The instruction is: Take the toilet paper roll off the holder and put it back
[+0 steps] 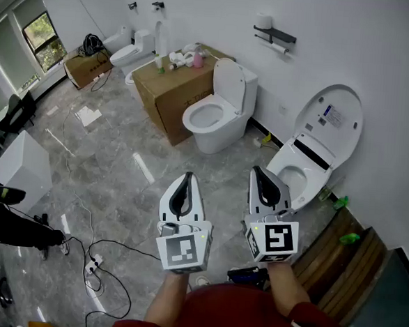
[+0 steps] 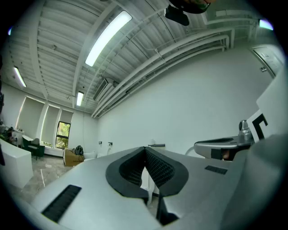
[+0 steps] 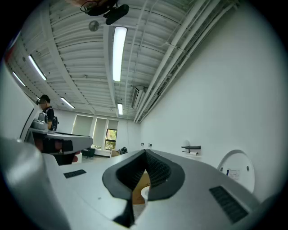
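- The left gripper (image 2: 145, 148) has its jaws pressed together at the tips, with nothing between them.
- The right gripper (image 3: 145, 152) is clenched the same way and is also empty; only the room shows through the gap below its tips.
- Both are held close in front of the person, side by side and pointing roughly level at the far wall.
- The toilet paper roll (image 1: 280, 49) hangs on the holder (image 1: 275, 36) high on that wall, well apart from both grippers; the task looks not yet begun.
- To do the step well, I would walk close, open one pair of jaws early, and come at the roll squarely across its width, gripping lightly so the soft paper does not crush.
- The way there narrows: a white toilet (image 1: 219, 108) stands just below and left of the holder, and a toilet with a raised lid (image 1: 310, 156) stands to the right.
- A cardboard box (image 1: 169, 94) and floor cables (image 1: 110, 257) hem the left; the gap between the toilets is the open path.
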Action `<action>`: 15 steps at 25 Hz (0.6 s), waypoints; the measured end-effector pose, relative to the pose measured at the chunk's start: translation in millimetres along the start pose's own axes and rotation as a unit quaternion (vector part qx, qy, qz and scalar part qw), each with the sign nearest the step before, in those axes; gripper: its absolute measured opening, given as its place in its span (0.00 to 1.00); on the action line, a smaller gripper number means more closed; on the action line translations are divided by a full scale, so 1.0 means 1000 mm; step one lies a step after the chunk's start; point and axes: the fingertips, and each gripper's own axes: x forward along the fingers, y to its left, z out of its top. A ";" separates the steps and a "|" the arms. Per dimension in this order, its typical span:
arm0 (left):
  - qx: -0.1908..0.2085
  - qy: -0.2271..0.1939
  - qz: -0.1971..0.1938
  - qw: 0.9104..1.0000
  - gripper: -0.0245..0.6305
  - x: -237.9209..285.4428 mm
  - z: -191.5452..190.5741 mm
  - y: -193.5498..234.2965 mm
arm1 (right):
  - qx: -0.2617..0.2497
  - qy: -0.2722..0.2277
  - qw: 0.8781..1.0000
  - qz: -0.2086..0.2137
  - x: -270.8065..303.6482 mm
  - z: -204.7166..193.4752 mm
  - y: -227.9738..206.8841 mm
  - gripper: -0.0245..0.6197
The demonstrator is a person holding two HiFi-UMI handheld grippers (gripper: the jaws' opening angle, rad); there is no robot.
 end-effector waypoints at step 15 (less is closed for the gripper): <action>-0.003 0.012 0.004 1.000 0.06 0.017 -0.015 -0.059 | 0.015 -0.002 1.000 0.013 -0.017 -0.008 -0.050 0.06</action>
